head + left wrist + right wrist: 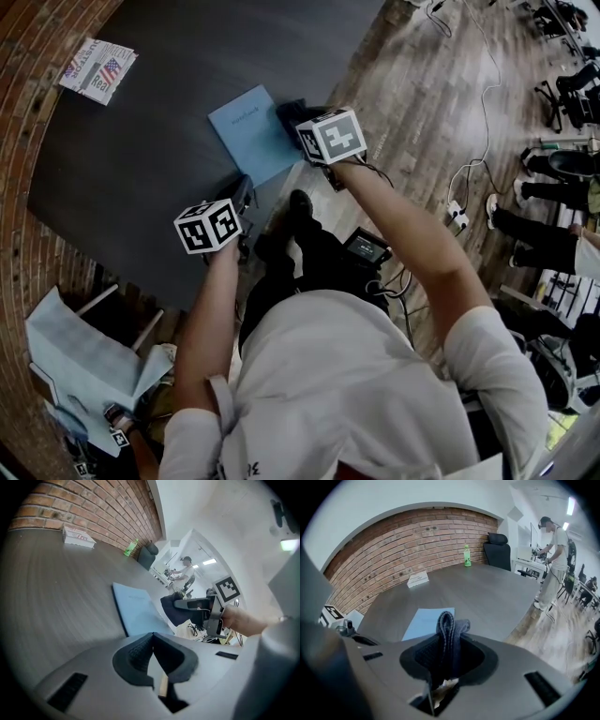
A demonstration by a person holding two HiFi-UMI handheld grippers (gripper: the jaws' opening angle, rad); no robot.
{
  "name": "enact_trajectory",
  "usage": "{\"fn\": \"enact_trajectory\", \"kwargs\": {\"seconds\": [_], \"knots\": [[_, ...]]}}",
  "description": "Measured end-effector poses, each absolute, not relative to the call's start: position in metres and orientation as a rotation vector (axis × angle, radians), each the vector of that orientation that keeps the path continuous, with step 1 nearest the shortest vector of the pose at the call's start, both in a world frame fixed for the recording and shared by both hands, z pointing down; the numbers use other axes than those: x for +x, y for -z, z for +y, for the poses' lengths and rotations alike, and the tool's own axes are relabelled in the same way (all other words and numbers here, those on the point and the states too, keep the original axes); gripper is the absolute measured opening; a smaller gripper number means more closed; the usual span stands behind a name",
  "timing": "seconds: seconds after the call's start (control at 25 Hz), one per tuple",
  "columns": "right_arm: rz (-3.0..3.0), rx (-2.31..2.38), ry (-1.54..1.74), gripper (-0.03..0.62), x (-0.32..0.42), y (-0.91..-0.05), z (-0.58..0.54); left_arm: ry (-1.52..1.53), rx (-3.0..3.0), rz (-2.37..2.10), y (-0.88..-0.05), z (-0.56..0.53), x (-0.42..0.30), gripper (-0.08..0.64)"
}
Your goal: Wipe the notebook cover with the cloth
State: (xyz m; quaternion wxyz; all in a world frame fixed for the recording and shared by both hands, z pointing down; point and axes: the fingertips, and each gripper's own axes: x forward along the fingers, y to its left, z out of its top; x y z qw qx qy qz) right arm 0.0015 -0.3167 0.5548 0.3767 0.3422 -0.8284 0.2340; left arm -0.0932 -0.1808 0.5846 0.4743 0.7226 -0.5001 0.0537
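Observation:
A light blue notebook [246,131] lies flat on the dark table [141,141], near its edge on the person's side. My right gripper [298,114] hovers at the notebook's right edge, shut on a dark grey cloth [450,630] that stands folded between its jaws. In the right gripper view the notebook [425,623] lies just beyond the cloth. My left gripper [244,190] is below the notebook near the table edge, shut with nothing between its jaws [152,634]. From the left gripper view I see the notebook [136,609] ahead and the cloth [174,610] hanging from the right gripper.
A flag-printed leaflet [98,67] lies at the table's far left corner. A green bottle [466,555] and a black office chair [497,548] stand at the far end by the brick wall. Cables [469,178] run over the wooden floor, where a person [553,569] stands.

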Motion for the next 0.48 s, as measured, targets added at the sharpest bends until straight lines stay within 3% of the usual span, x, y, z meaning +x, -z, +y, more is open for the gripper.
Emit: {"fn": "enact_trajectory", "kwargs": {"seconds": [0.48], "knots": [[-2.198, 0.664, -0.773, 0.101, -0.067, -0.567, -0.244, -0.051, 1.772, -1.258, -0.568, -0.160, -0.109, 0.009]]}}
